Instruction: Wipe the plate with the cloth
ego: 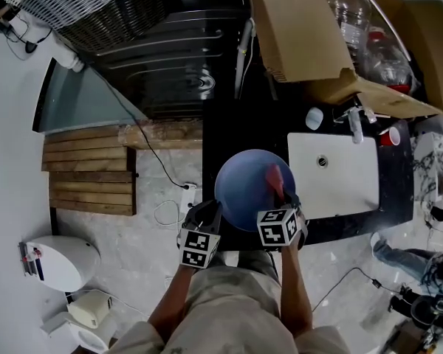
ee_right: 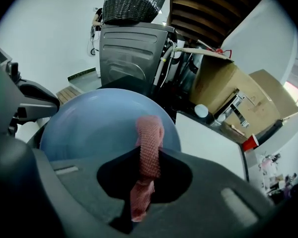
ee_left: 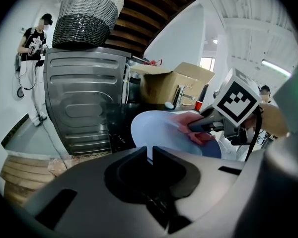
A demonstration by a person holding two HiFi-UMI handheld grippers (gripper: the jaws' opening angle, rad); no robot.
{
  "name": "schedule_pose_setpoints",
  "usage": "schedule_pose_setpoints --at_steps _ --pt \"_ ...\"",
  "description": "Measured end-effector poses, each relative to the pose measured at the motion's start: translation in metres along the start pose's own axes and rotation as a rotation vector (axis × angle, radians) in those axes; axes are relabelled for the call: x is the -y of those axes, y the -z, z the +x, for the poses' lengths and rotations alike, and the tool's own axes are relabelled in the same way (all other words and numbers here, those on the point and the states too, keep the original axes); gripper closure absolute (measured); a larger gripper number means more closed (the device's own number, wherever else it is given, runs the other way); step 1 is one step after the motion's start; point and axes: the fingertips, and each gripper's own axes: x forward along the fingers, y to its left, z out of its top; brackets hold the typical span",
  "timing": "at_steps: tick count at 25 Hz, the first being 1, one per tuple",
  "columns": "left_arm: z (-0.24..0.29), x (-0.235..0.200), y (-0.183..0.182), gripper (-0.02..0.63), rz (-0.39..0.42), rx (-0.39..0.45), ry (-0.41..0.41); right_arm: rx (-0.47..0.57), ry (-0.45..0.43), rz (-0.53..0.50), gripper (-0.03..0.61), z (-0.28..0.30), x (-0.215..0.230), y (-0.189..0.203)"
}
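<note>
Left hand-held gripper (ego: 210, 214): jaws clenched on the near-left rim of the plate (ego: 245, 190). The plate is held up clear of the bench (ego: 236, 127) and extends ahead and to the right of this gripper.

Cloth (ego: 274, 176): pink, bunched into a narrow strip. Its long axis runs along the right gripper's jaws and out ahead of them. The free end lies on the plate's face, right of centre.

Right hand-held gripper (ego: 286, 199): jaws clamped on the cloth, just beside the plate's near-right rim.

Governing relation: most of the plate's face lies ahead and to the left of the right gripper. Judged next stroke is a sweep leftward, toward the holding gripper.

View notes: the left gripper view alone shows the thin pale rim pinched between its jaws. The right gripper view alone shows the cloth's weave and its tail hanging behind the jaws. How firmly the cloth presses cannot be told.
</note>
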Motion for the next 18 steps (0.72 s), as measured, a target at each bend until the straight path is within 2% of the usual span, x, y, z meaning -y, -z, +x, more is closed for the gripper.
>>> schedule_pose_setpoints --at_steps 8,18 --pt "0.000 0.000 0.001 0.578 0.008 0.002 0.006 -0.004 0.060 0.062 0.554 -0.011 0.031 0.014" --pt "-0.003 0.001 0.002 0.578 0.006 -0.013 0.011 0.099 0.077 0.124 0.554 -0.042 0.042 -0.001"
